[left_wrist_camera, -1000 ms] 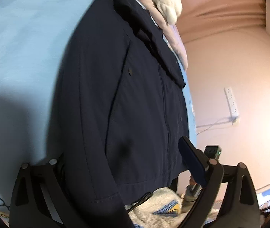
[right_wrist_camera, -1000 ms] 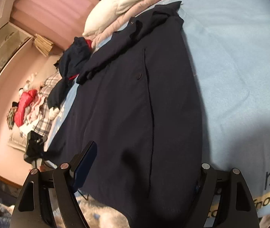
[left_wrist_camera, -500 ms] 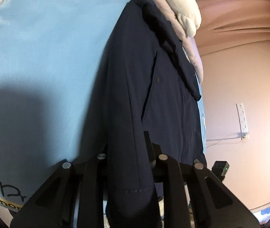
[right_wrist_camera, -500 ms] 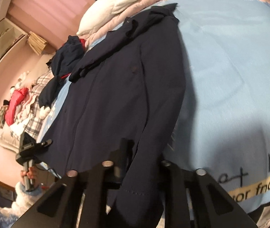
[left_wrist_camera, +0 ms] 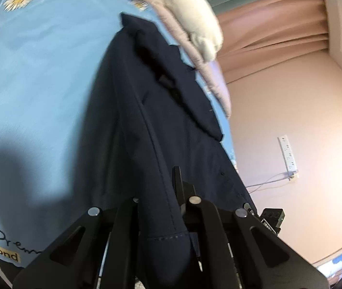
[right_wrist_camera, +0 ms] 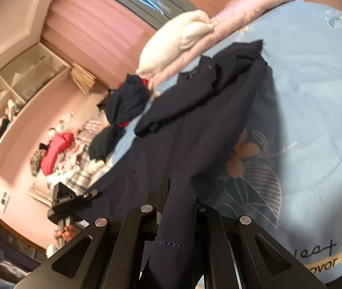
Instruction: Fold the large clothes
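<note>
A large dark navy jacket (left_wrist_camera: 161,110) lies lengthwise on the light blue bedsheet (left_wrist_camera: 38,77), collar toward the far pillows. My left gripper (left_wrist_camera: 163,207) is shut on the jacket's near hem, the stitched edge bunched between its black fingers (left_wrist_camera: 202,219). In the right wrist view the same navy jacket (right_wrist_camera: 195,130) stretches away, and my right gripper (right_wrist_camera: 178,207) is shut on another part of that hem. Both hem corners are lifted off the bedsheet (right_wrist_camera: 315,110), and the cloth rises in taut ridges toward each gripper.
A white pillow (left_wrist_camera: 195,21) and a pink quilt (right_wrist_camera: 243,16) lie at the bed's head. Other dark clothes (right_wrist_camera: 122,103) sit beside the jacket, a pile of laundry (right_wrist_camera: 57,154) on the floor. A black tripod-mounted device (right_wrist_camera: 67,200) stands near the bed's corner. A wall (left_wrist_camera: 291,110) borders the bed.
Both grippers went from open around the hem to shut on it, then rose, pulling the jacket's near edge up off the sheet.
</note>
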The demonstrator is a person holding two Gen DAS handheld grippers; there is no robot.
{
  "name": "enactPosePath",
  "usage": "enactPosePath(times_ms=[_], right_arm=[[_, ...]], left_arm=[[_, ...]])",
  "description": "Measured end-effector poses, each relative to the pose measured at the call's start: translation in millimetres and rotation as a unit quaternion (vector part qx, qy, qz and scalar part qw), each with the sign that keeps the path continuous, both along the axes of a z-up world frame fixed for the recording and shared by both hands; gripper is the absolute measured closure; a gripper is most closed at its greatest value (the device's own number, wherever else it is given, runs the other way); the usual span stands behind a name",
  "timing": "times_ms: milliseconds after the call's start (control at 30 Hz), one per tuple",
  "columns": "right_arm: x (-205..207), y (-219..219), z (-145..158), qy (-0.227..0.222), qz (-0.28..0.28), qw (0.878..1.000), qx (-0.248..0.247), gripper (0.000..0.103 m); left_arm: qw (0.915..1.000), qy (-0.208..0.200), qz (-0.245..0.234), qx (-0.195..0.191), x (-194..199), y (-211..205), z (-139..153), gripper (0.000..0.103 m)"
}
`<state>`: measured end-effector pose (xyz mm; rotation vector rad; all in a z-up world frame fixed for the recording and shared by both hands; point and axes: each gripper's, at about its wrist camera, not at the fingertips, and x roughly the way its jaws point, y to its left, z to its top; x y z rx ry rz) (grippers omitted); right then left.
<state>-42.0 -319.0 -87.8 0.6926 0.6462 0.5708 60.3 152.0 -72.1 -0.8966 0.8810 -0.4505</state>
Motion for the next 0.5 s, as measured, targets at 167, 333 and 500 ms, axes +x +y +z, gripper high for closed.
enactPosePath(times_ms=[167, 333, 500], right_arm=[[-2, -7, -5, -0.012, -0.009, 0.999, 0.048, 0.095], [-11, -15, -1, -0.025, -0.014, 0.998, 0.064, 0.095], [-18, -19, 15, -0.047, -0.010, 0.997, 0.054, 0.095]], left_arm=[[0.9996, -0.027, -0.010, -0.006, -6, -4, 11, 0.100], [0.9989, -0.042, -0.018, -0.012, -15, -4, 18, 0.100], [0.9975, -0.064, -0.032, -0.002, -24, -12, 38, 0.100]])
